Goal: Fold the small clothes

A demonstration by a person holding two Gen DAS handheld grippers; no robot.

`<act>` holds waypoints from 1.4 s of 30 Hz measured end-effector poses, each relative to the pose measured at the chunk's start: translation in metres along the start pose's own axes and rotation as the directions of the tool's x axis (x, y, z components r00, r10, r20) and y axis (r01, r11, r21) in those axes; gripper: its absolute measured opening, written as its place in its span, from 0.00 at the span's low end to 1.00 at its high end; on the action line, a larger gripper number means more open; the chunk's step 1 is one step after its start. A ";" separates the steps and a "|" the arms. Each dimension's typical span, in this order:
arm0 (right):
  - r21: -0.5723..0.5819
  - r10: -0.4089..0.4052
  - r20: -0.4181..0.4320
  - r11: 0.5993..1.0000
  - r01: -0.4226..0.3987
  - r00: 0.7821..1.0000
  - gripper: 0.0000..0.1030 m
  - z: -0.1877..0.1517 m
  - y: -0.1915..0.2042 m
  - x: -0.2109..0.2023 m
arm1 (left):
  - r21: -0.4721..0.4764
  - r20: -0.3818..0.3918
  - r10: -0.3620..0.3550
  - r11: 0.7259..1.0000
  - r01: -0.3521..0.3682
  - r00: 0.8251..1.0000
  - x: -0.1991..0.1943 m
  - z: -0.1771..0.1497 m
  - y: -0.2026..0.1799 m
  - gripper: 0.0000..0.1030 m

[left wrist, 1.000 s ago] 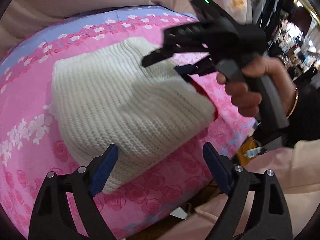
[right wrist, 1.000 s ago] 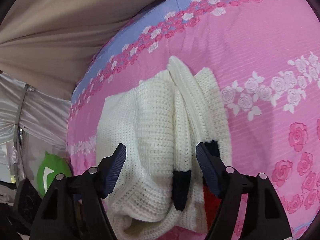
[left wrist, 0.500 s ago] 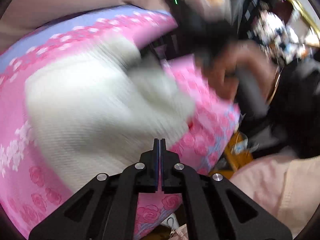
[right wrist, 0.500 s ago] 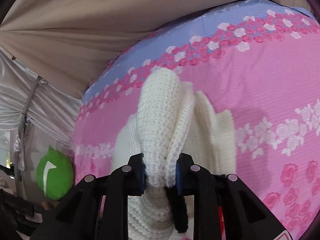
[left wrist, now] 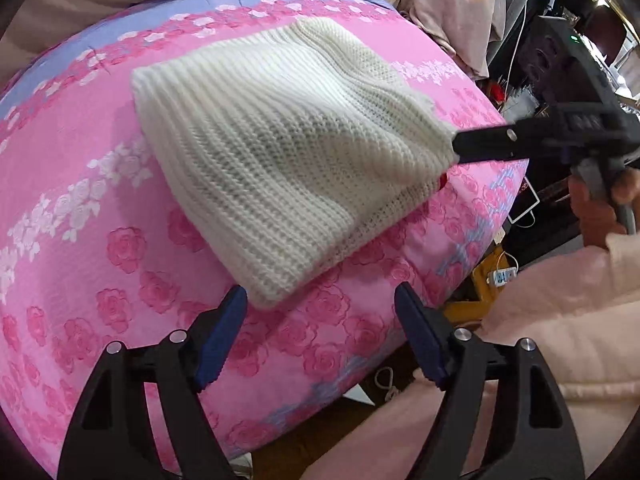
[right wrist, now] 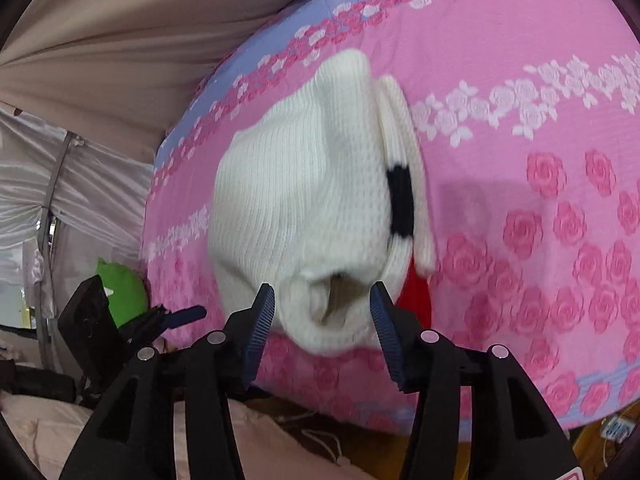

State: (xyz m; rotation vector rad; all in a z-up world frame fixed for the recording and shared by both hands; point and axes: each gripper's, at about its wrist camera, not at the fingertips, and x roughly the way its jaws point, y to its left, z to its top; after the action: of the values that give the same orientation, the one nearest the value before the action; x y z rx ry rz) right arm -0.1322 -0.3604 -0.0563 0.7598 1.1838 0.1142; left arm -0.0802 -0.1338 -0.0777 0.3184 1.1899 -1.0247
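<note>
A cream knitted garment (left wrist: 288,148) lies folded on the pink rose-patterned bed cover (left wrist: 80,208); it also shows in the right wrist view (right wrist: 304,208) with a black band (right wrist: 402,200) and a red patch (right wrist: 416,300) at its right edge. My left gripper (left wrist: 320,340) is open and empty, just short of the garment's near corner. My right gripper (right wrist: 322,320) is open, its jaws either side of the garment's near bunched end without gripping it. In the left wrist view its fingers (left wrist: 484,146) touch the garment's right corner.
The bed's near edge (left wrist: 360,384) drops to a floor with cables and a yellow item (left wrist: 492,276). A beige curtain (right wrist: 132,32) hangs behind the bed. A green toy (right wrist: 120,292) sits by the bed's left side. Cluttered racks (left wrist: 560,8) stand at the right.
Both grippers have opened: the right one let go of the bunched knit it was lifting, and the garment has dropped back onto the bed. The left gripper was shut half a second ago.
</note>
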 end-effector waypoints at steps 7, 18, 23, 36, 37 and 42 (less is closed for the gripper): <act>-0.099 -0.082 -0.012 0.992 0.081 0.997 0.12 0.002 0.014 0.032 | -0.174 0.019 0.046 0.984 -0.042 0.999 0.000 0.015 0.033 0.16; 0.090 -0.073 -0.147 0.992 0.087 0.986 0.06 -0.034 -0.046 0.065 | -0.250 -0.084 0.080 0.963 -0.098 0.993 0.001 -0.027 0.055 0.00; 0.085 -0.137 -0.042 0.986 0.140 0.990 0.22 -0.029 -0.038 0.012 | -0.268 0.082 0.083 0.962 -0.058 0.993 -0.060 -0.006 0.054 0.40; -0.168 -0.135 0.162 0.972 0.163 0.978 0.15 0.043 0.035 0.018 | -0.333 0.243 0.208 0.935 -0.120 0.947 -0.061 0.060 0.054 0.81; -0.175 -0.080 0.217 0.977 0.120 0.973 0.15 0.043 0.042 -0.001 | -0.328 0.224 0.221 0.934 -0.140 0.949 -0.056 0.056 0.054 0.81; -0.089 -0.239 0.070 0.966 0.244 0.969 0.18 0.045 -0.023 0.036 | -0.354 0.086 0.086 0.934 -0.050 0.993 -0.032 0.033 0.060 0.81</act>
State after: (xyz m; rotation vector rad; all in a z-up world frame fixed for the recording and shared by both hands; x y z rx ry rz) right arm -0.0855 -0.3820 -0.0910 0.5248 1.1967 -0.0528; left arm -0.0123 -0.1087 -0.0545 0.0248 1.2358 -0.7398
